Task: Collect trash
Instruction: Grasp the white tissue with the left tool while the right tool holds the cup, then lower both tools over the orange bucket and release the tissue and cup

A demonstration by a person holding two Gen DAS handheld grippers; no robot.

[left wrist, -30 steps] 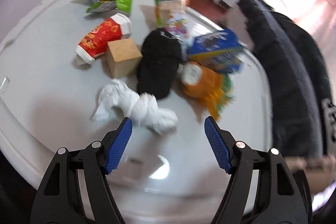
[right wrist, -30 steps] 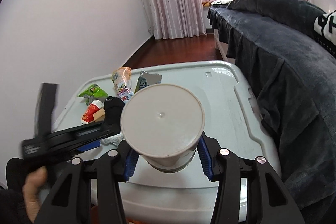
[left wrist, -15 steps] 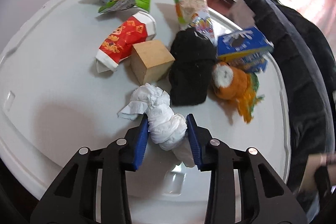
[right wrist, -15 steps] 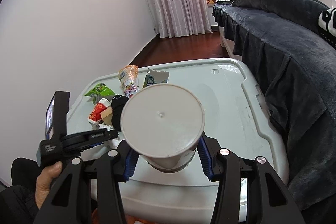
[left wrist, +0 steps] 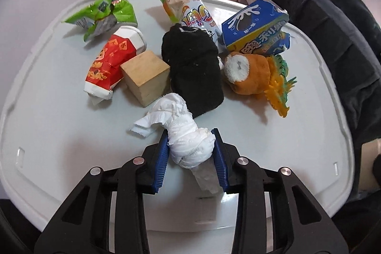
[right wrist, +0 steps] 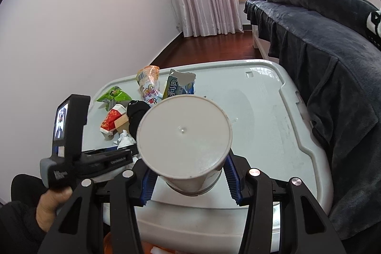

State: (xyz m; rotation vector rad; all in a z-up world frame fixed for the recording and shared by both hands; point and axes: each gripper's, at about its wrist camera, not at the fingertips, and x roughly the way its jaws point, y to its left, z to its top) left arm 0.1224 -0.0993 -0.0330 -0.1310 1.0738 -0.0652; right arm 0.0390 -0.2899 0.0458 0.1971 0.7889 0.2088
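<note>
A crumpled white tissue (left wrist: pixel 176 111) lies on the white table (left wrist: pixel 59 135), in front of a heap of litter. My left gripper (left wrist: pixel 190 135) is closing on the tissue's near end, and both blue pads press into it. In the right wrist view my right gripper (right wrist: pixel 189 173) is shut on a white paper cup (right wrist: pixel 184 135), whose flat base faces the camera. The heap holds a green wrapper (left wrist: pixel 104 13), a red carton (left wrist: pixel 112 61), a snack bag (left wrist: pixel 188 8) and a blue box (left wrist: pixel 257 27).
Among the litter sit a wooden block (left wrist: pixel 145 74), a black sock (left wrist: pixel 193 66), an orange plush piece (left wrist: pixel 250 73) and a yellow-green toy (left wrist: pixel 278 87). A bed under a dark blanket (right wrist: pixel 321 44) borders the table's right side. A person's hand (right wrist: pixel 52 204) holds the left tool.
The left gripper's jaws came in from wide open onto the tissue, and its view rolled. The right gripper and its cup stayed put.
</note>
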